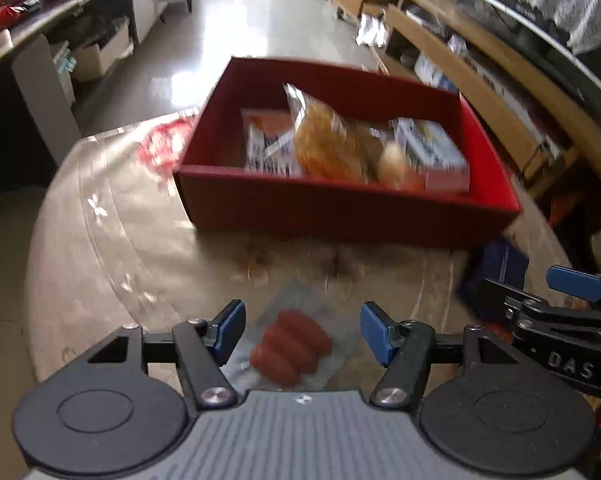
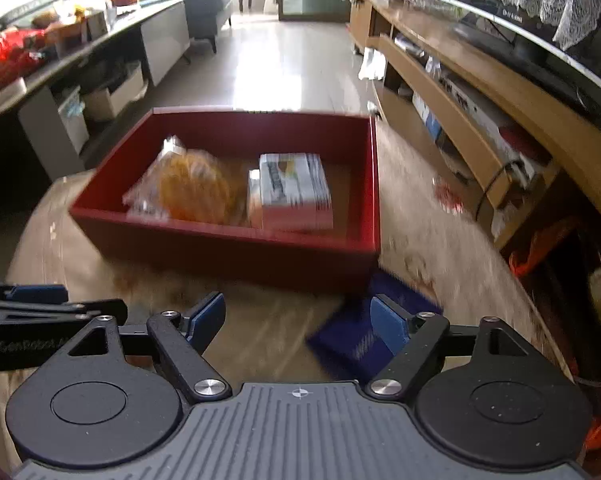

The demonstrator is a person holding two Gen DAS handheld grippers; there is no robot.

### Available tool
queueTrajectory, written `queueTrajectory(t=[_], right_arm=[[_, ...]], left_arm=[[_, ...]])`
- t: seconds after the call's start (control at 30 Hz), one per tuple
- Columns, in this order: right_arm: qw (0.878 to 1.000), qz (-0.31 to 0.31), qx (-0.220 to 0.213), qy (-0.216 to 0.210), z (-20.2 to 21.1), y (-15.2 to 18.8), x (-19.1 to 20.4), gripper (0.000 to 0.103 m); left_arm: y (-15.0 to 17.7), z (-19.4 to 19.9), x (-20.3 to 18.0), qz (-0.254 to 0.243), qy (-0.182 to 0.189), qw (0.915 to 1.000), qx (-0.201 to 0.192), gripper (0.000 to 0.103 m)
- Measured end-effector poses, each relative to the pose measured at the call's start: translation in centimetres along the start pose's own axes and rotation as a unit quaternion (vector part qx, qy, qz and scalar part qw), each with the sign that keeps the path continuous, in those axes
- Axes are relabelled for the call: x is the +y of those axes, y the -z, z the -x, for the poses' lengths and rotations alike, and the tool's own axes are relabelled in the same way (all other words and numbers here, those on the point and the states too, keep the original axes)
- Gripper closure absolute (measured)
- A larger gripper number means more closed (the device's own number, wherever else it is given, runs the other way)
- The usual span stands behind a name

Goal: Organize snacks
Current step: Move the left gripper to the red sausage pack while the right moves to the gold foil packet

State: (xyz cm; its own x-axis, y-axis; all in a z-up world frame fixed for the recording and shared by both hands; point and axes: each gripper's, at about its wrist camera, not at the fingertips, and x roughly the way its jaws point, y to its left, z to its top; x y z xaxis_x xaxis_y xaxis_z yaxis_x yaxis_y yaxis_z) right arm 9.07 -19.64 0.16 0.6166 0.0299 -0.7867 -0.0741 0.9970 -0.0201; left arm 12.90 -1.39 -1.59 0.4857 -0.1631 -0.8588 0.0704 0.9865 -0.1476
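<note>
A clear pack of red sausages [image 1: 290,346] lies flat on the round table [image 1: 100,248], right between the blue pads of the left gripper [image 1: 302,334]. The jaws stand apart and neither pad presses on the pack, so the left gripper is open with the pack in its gap.

In the right wrist view, a dark blue packet [image 2: 356,340] lies on the table at about 1 o'clock from the right gripper [image 2: 298,326], partly behind its right finger; blur hides whether pad and packet touch. That gripper's jaws are also spread wide, with bare tabletop between them and nothing held.

At 12 o'clock from both tools sits the red box [image 1: 340,212], open-topped, its near wall just beyond the sausages. The blue packet lies just beside the box's near right corner. Inside are a clear bag of orange-yellow snacks [image 2: 192,188] toward the left and a white and orange carton [image 2: 292,190] to its right. The left wrist view also shows a flat orange and white packet [image 1: 266,144] at the bag's 9 o'clock.

A red wrapper [image 1: 164,144] lies on the table at the box's 9 o'clock.
</note>
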Motion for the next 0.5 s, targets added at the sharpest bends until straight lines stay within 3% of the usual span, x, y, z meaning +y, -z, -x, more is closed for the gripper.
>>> queueTrajectory(t=[0.5], right_arm=[[0.998, -0.010, 0.058, -0.016, 0.4, 4.5, 0.1, 0.018]], left_arm=[[1.2, -2.9, 0.4, -0.057, 0.014, 0.9971, 0.048, 0.039]])
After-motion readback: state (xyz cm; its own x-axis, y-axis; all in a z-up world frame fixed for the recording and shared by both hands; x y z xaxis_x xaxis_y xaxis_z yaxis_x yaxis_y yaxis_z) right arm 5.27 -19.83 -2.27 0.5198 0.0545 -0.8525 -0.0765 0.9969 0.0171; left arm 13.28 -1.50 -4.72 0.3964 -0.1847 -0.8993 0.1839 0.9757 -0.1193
